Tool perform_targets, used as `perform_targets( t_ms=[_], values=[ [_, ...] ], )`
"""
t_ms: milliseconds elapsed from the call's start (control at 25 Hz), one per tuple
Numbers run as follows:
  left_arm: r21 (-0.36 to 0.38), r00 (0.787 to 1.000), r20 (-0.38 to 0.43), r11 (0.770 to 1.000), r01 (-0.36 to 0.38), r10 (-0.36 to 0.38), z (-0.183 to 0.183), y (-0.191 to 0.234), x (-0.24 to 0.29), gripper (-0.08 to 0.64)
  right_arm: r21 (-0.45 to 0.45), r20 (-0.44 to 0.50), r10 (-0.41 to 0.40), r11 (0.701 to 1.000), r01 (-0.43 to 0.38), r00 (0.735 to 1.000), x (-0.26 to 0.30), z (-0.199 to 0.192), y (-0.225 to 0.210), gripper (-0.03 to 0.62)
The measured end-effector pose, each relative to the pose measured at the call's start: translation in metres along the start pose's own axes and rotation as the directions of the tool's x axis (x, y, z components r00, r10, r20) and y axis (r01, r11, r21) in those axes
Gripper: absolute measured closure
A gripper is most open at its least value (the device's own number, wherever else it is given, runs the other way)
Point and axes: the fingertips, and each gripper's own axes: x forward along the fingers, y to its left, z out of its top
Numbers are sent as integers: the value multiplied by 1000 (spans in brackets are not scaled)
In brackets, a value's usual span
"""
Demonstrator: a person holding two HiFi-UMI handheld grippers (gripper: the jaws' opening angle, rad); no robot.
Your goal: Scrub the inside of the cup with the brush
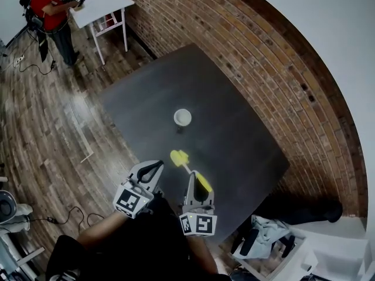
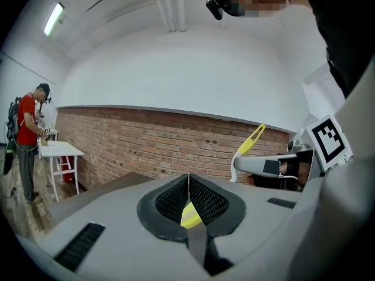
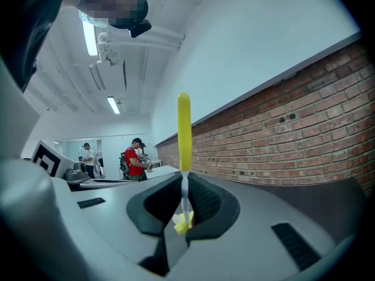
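Observation:
A small white cup [image 1: 182,117] stands upright on the dark table [image 1: 234,139], well ahead of both grippers. My right gripper [image 1: 194,177] is shut on the yellow brush [image 1: 179,157]; its blocky yellow end points toward the cup. In the right gripper view the jaws pinch the brush's [image 3: 184,127] thin white neck, and the yellow handle stands up past the right gripper [image 3: 184,177]. My left gripper [image 1: 153,167] hovers beside it, over the table's near edge. The left gripper [image 2: 188,177] is shut with nothing between its pads. The cup is out of both gripper views.
A brick wall [image 1: 263,57] runs along the table's far and right sides. A person in a red shirt [image 1: 50,10] stands by a white table [image 1: 102,4] at the far left. White shelving with clutter [image 1: 275,239] sits at the lower right, and cables [image 1: 70,215] lie on the wooden floor.

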Motion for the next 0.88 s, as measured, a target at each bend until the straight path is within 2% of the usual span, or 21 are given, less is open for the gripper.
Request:
perform_targets(
  t_ms=[240, 360, 600, 880],
  values=[
    [13, 1000, -3, 1000, -19, 19, 1, -1, 29, 523, -8, 2, 19, 1000, -19, 1000, 19, 2, -30, 543],
    [17, 999, -31, 1000, -18, 19, -8, -4, 35, 523, -8, 6, 18, 1000, -18, 1000, 23, 3, -40, 543],
    [19, 996, -85, 1000, -1, 2, -22, -4, 51, 523, 18, 0, -12, 1000, 12, 1000, 37, -3, -63, 543],
    [21, 991, -126, 999, 46, -43, -44, 20, 87, 523, 31, -14, -33, 999, 33, 999, 68, -17, -74, 543]
  ],
)
